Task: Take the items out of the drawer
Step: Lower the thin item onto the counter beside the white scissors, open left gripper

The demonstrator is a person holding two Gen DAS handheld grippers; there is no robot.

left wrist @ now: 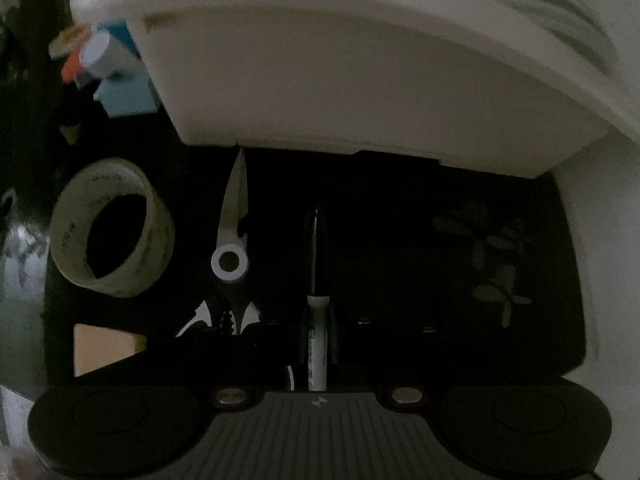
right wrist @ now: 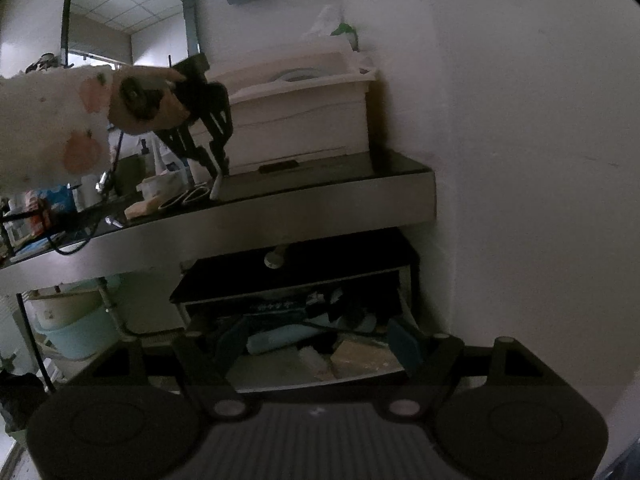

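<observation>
Left gripper (right wrist: 218,168) is clamped on a marker (left wrist: 318,344) over the dark counter (right wrist: 320,184); right gripper (right wrist: 320,344) gapes above the open drawer (right wrist: 288,280); risk: marker rolling into nearby scissors (left wrist: 234,220).

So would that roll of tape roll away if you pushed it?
Probably not as it sits: the tape roll seems to lie on its flat side on the dark counter, hole facing the camera, so it would likely slide. Stood on edge, its round rim could roll. It looks mostly hollow, so probably light.
</observation>
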